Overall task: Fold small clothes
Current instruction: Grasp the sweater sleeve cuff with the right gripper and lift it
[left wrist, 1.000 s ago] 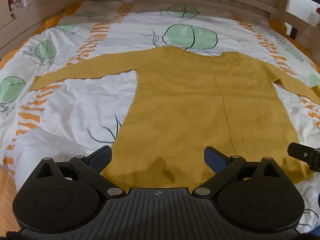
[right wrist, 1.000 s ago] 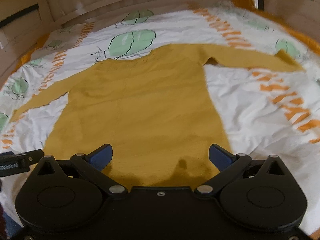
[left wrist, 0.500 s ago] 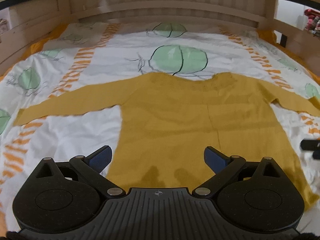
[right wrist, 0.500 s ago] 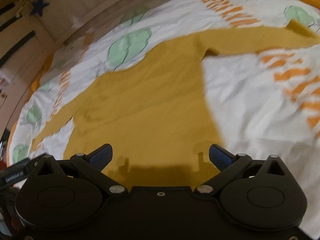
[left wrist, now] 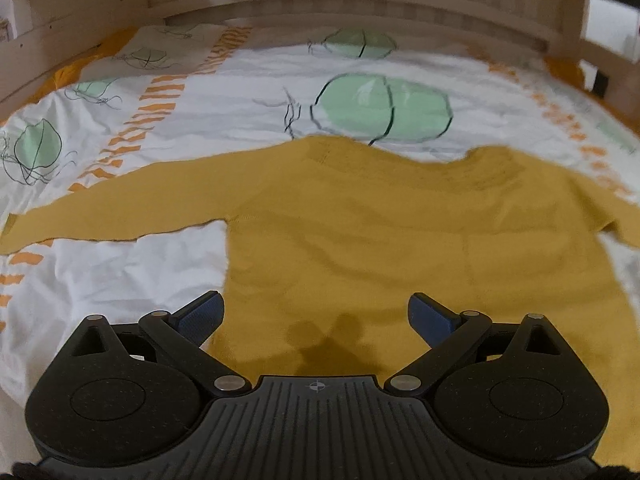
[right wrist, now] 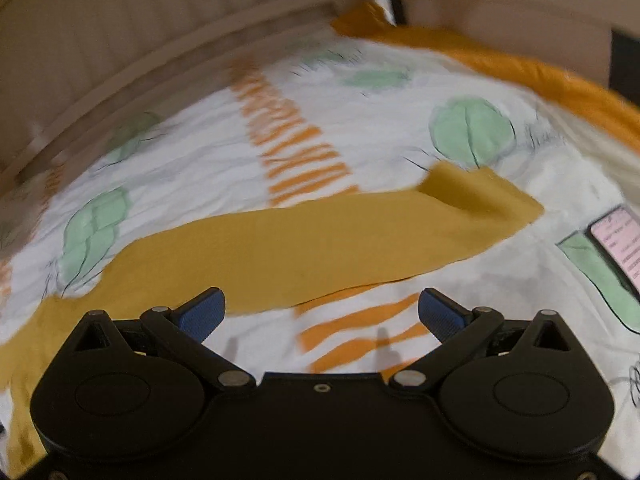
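A mustard-yellow long-sleeved sweater (left wrist: 400, 240) lies flat on the bed with both sleeves spread out. In the left wrist view its left sleeve (left wrist: 120, 212) runs to the left edge. My left gripper (left wrist: 316, 312) is open and empty, held over the lower body of the sweater. In the right wrist view the right sleeve (right wrist: 320, 248) stretches across, its cuff (right wrist: 480, 196) folded over at the far right. My right gripper (right wrist: 322, 312) is open and empty, just in front of that sleeve.
The bed has a white duvet (left wrist: 120, 280) with green leaves and orange stripes. A wooden bed frame (left wrist: 360, 4) runs round the back and sides. A phone with a lit screen (right wrist: 620, 248) lies on the duvet at the right.
My right gripper has swung right, from over the sweater's body to the right sleeve. My left gripper has moved forward a little over the sweater's body. Both stay open.
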`<state>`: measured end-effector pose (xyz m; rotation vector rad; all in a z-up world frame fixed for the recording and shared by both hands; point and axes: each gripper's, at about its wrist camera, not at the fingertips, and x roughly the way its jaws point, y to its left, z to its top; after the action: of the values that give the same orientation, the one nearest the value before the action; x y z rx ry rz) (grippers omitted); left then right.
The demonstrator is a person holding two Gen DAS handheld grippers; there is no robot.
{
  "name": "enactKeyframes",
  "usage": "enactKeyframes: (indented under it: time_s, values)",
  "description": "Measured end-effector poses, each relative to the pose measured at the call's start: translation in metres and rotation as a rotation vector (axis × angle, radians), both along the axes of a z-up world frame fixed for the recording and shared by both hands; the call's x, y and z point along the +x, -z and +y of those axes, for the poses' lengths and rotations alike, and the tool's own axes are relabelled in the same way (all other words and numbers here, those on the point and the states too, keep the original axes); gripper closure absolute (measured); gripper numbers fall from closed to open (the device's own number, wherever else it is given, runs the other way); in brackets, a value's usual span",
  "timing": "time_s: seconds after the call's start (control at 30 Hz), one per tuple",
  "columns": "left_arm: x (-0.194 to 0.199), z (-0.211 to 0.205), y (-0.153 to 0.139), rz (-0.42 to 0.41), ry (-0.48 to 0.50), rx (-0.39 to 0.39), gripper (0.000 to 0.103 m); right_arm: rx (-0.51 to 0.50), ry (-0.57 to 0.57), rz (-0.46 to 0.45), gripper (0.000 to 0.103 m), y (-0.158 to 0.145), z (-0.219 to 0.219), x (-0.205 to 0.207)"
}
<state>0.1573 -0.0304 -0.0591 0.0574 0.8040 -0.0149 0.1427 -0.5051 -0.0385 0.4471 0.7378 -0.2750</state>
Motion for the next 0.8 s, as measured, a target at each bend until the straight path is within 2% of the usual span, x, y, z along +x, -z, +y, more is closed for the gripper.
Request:
enactKeyframes:
  time_s: [0.1,0.27,0.37,0.53,0.6,0.63,0.7,0.8]
  values:
    - [0.008,-0.001,0.014,0.032,0.003,0.029,0.003,0.028,0.086,0.035,0.001,0.014,-0.034,0.009]
    - [0.016,0.0,0.041,0.113,0.013,0.036,0.002,-0.018,0.21,0.08,0.001,0.026,-0.075,0.014]
    - [0.01,0.003,0.048,0.084,0.007,0.018,0.001,-0.013,0.253,0.08,0.004,0.03,-0.095,0.016]
    - [0.01,0.003,0.052,0.071,0.012,0.013,0.0,-0.002,0.287,0.11,0.024,0.041,-0.112,0.029]
    - [0.01,0.004,0.052,0.069,0.013,0.012,0.0,-0.016,0.302,0.138,0.049,0.045,-0.114,0.035]
    - [0.01,0.004,0.052,0.07,0.014,0.01,0.0,-0.039,0.311,0.154,0.056,0.045,-0.114,0.038]
    - [0.012,0.004,0.052,0.072,0.016,0.006,0.0,-0.073,0.307,0.162,0.084,0.042,-0.114,0.04]
    - [0.013,0.004,0.053,0.073,0.018,0.002,0.0,-0.052,0.29,0.108,0.09,0.024,-0.11,0.037]
